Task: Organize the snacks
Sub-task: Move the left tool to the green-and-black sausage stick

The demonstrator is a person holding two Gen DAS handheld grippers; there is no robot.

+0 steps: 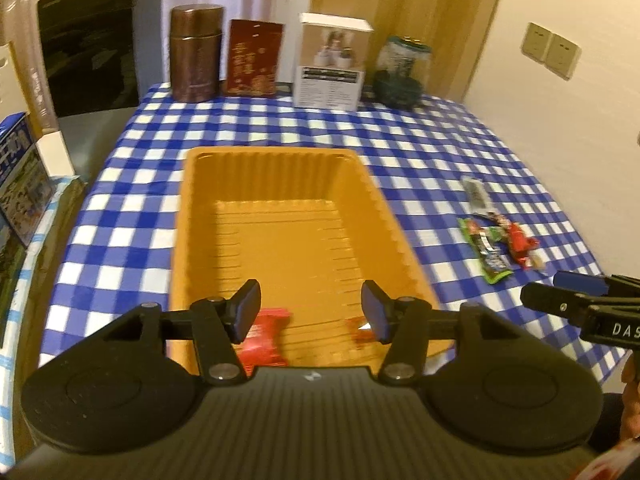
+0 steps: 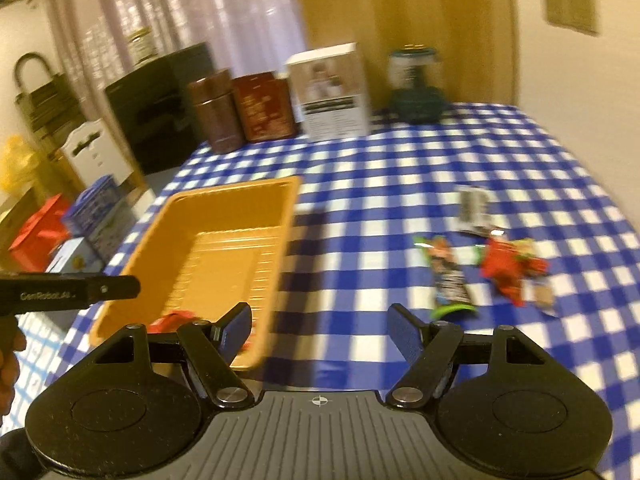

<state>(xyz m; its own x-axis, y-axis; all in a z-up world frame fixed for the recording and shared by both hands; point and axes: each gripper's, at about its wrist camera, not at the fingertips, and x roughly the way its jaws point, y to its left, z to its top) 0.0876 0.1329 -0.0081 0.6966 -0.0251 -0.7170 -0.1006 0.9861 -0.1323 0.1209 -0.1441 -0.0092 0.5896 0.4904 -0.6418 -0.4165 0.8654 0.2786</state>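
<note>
While both grippers hang over the checked table, the sorting reads as begun but far from finished:

Done: two small wrapped snacks lie at the near end of the orange tray (image 1: 200,216); one is a red wrapped snack (image 1: 266,334), the other an orange-red candy (image 1: 358,330) partly behind a finger

Left to do: a loose group of snacks sits on the blue-and-white checked tablecloth (image 1: 440,148), well apart from the tray on its right; a green-edged snack bar (image 1: 490,252), a red candy wrapper (image 1: 520,242) just beside it, and a grey-and-white sachet (image 1: 474,192) beyond them; by my judgement all three have yet to go in

Left gripper (image 1: 312,312): over the near end of the tray; fingers apart, nothing between the pads; the red snack lies below them in the tray, not clamped

Right gripper (image 2: 322,334): over the tablecloth between the tray's near corner and the loose snacks; fingers spread wide and empty; likely heading for the pile next

Hidden: the tray's near rim is covered by the left gripper's body, so more pieces may lie there unseen

Hard to make out: the right wrist view is smeared by motion, so the snack labels cannot be read; a pale scrap at the pile's near edge could be a further candy or part of the red wrapper, I cannot tell which

Background: a brown canister (image 1: 196,52), a red packet (image 1: 254,58), a white box (image 1: 332,68) and a glass jar (image 1: 402,72) stand along the far edge, seemingly not part of the sorting
</note>
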